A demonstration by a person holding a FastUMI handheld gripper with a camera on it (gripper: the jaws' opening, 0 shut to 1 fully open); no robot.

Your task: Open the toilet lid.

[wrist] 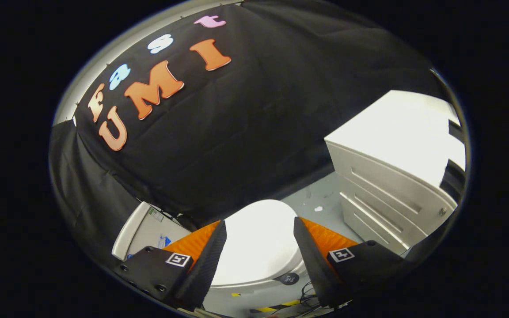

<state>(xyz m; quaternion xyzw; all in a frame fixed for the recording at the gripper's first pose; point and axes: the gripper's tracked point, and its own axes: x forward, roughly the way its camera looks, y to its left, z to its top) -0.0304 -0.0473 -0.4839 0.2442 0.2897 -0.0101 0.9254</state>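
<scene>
A white toilet stands on the floor below me, its lid (259, 240) lying flat and closed over the bowl. The tank (142, 229) sits beside the lid against the black cloth wall. My gripper (260, 227) hangs above the lid with its fingers spread wide, one on each side of the lid as seen from here. Nothing is held between the fingers, and they are apart from the toilet.
A white drawer cabinet (387, 176) stands on the grey floor (316, 196) beyond the toilet. Black cloth walls close the booth behind. Yellow-black tape (276, 305) and some cables (307, 293) lie on the floor by the toilet's near side.
</scene>
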